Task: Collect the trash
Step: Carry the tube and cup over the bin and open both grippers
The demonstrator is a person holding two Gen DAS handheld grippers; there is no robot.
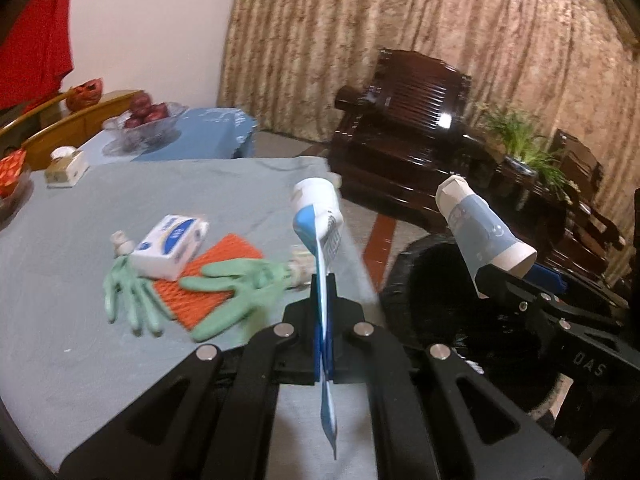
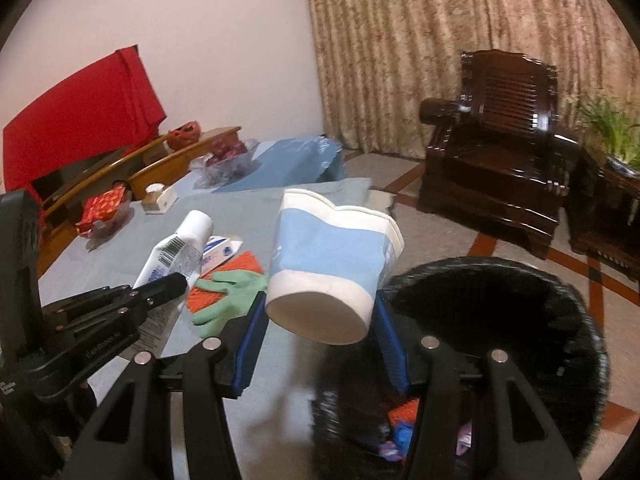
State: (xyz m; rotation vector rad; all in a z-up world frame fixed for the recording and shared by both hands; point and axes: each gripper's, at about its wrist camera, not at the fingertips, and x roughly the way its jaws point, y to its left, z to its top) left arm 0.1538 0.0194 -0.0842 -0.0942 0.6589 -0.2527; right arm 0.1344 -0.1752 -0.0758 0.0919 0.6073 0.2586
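gripping a flattened tube [image 1: 320, 236] by its crimped tail, your left gripper [image 1: 324, 312] has its jaws pressed tight together on it; the tube's long axis runs away from you along the fingers, cap end far and raised, above the table [image 1: 60, 340] edge next to the bin [image 1: 436, 292]. your right gripper [image 2: 320, 312] is clamped at about half width on a paper cup [image 2: 332, 264], blue pads on both sides of it. the cup lies tilted, its base toward you and its squashed mouth pointing away and up; it hangs over the table's edge, just left of the bin's rim. the bin is black, with coloured scraps at its bottom. left of the bin, on the table, lie green gloves [image 1: 224, 292], an orange mat [image 1: 216, 280] under them and a white-and-blue box [image 1: 172, 244] on top.
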